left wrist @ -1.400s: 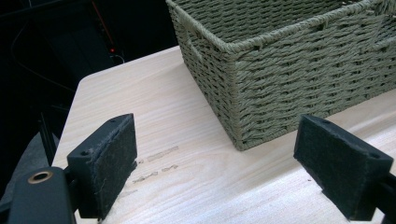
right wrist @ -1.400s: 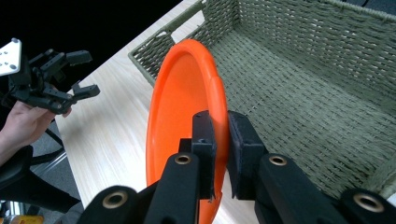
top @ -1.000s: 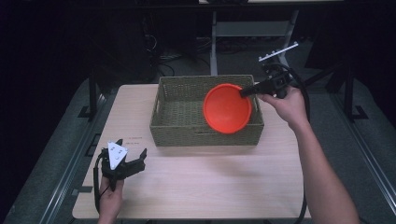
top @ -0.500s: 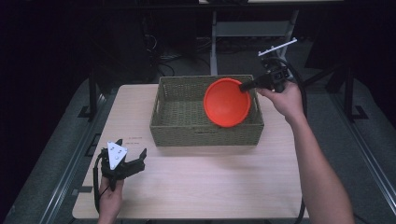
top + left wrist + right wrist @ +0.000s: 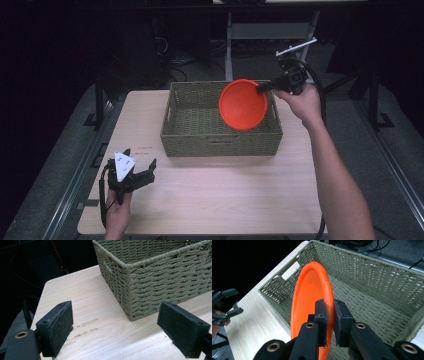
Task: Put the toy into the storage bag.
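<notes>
At the upper right of the high view, your right gripper (image 5: 262, 89) pinches the orange bowl's (image 5: 243, 105) rim above the wicker basket (image 5: 220, 140); lower left, your left gripper (image 5: 141, 168) rests spread wide.

The high view looks forward and down over the whole bench (image 5: 210, 200); each gripper view rides low and close behind its own jaws, and all three share the woven basket (image 5: 200, 135)

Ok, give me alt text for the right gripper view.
The right gripper pinches the rim of an orange bowl, held on edge above a green woven basket on a pale wooden table.
</notes>
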Tool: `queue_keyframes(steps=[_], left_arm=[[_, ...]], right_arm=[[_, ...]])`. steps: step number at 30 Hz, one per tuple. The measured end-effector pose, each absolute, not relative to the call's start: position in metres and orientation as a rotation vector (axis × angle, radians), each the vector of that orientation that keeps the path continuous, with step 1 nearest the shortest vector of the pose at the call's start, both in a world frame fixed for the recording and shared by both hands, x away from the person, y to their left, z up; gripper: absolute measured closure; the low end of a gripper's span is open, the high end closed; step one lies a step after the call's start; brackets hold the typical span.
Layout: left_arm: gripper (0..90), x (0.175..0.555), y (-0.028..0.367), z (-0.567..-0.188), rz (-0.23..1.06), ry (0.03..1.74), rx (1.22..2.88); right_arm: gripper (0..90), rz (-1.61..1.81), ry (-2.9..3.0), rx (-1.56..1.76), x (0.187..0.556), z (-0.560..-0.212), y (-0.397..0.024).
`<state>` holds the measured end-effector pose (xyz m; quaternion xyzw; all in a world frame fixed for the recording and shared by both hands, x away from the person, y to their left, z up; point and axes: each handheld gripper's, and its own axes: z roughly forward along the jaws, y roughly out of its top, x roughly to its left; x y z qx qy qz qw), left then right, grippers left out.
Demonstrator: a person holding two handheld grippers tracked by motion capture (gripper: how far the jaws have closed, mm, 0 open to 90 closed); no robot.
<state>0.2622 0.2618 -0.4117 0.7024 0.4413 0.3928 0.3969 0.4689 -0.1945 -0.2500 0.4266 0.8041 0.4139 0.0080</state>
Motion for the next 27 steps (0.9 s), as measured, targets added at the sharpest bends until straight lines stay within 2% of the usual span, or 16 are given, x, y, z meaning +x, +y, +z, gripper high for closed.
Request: queue_keyframes(steps=[27], left_arm=[[12.8,0.262,0.262,-0.412,0.996,1.116,1.779]], right_arm=[[81.8,1.24,2.448,1.424,0.49,-0.265,-0.191]])
